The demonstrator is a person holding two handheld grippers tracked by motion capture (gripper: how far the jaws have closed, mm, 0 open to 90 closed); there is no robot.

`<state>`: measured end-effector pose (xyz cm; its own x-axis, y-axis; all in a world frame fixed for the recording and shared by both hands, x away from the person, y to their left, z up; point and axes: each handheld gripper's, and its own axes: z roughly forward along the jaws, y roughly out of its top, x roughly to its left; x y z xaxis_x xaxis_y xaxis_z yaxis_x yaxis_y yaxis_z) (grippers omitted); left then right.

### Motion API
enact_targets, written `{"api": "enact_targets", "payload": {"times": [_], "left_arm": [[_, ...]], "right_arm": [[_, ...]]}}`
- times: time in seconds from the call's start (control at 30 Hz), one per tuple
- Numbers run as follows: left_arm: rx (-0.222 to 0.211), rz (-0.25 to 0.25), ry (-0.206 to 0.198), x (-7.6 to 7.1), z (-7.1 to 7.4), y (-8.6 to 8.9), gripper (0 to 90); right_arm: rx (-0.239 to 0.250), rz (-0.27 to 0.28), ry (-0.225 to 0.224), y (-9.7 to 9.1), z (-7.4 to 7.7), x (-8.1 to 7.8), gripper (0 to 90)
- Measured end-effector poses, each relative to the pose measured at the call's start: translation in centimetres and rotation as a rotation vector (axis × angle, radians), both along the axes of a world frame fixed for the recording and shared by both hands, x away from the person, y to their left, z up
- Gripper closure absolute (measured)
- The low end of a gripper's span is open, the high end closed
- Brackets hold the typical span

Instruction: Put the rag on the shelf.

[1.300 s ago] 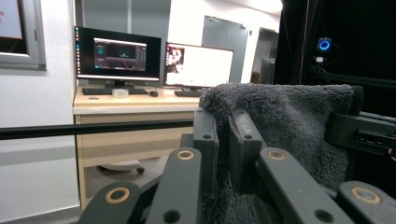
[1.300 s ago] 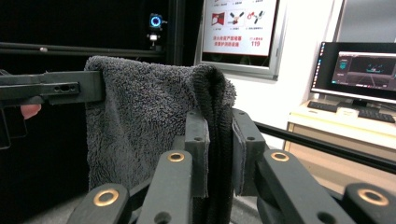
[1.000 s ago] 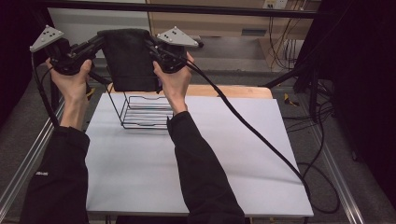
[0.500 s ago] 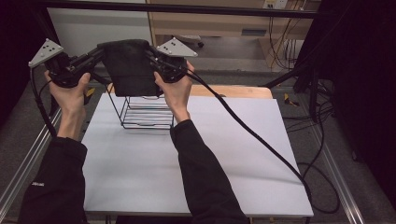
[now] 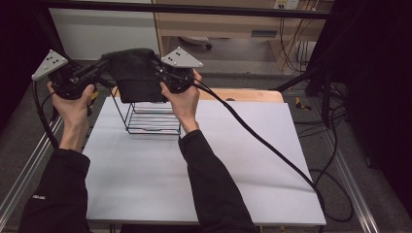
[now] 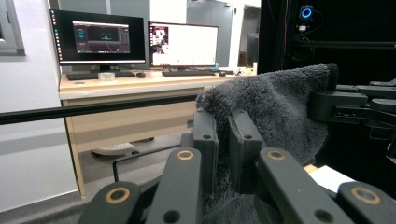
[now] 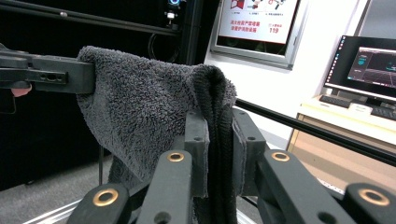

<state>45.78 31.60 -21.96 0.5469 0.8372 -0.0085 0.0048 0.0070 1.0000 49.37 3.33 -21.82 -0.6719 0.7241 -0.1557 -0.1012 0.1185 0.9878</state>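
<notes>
A dark grey towel (image 5: 136,75) hangs stretched between my two grippers, above a black wire rack (image 5: 153,116) standing on the white table (image 5: 233,160). My left gripper (image 5: 108,62) is shut on the towel's left top corner. My right gripper (image 5: 156,65) is shut on its right top corner. In the left gripper view the fluffy towel (image 6: 275,107) is pinched between the jaws of the left gripper (image 6: 224,140), with the other gripper's jaws at the far corner. In the right gripper view a folded edge of the towel (image 7: 149,107) sits clamped in the right gripper (image 7: 219,144).
The rack stands at the table's far left part, its bottom wires showing under the towel's lower edge. A thick black cable (image 5: 262,141) trails from the right gripper across the table to the right. A wooden shelf (image 5: 243,24) lies beyond the table.
Both hands have come down a little with the towel, so its lower edge hangs closer over the rack. The grips are unchanged.
</notes>
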Motion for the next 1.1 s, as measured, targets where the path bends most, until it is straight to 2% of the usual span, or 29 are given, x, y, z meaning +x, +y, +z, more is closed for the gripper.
{"api": "enact_targets", "payload": {"times": [0.27, 0.4, 0.67, 0.8, 0.93, 1.1], "left_arm": [[0.011, 0.005, -0.007, -0.8, -1.1, 0.0, 82.7], [0.026, 0.01, -0.002, -1.1, -1.8, 0.0, 82.6], [0.023, 0.005, 0.033, -1.3, -2.6, 0.1, 82.1], [0.029, -0.002, 0.064, -1.6, -3.0, 0.2, 81.3], [0.04, 0.007, 0.091, -2.0, -3.3, 0.1, 80.4], [0.075, 0.013, 0.116, -2.5, -3.6, 0.0, 79.4]], "right_arm": [[-0.036, 0.002, -0.023, 0.1, -0.6, -0.7, 79.4], [-0.049, 0.003, -0.02, 0.1, -1.1, -1.0, 79.3], [-0.058, 0.013, -0.008, 0.1, -2.0, -1.5, 78.9], [-0.056, 0.024, 0.02, -0.1, -2.3, -1.8, 78.0], [-0.072, 0.028, 0.038, -0.1, -2.4, -2.2, 77.2], [-0.086, 0.028, 0.062, -0.1, -2.6, -2.8, 74.9]]}}
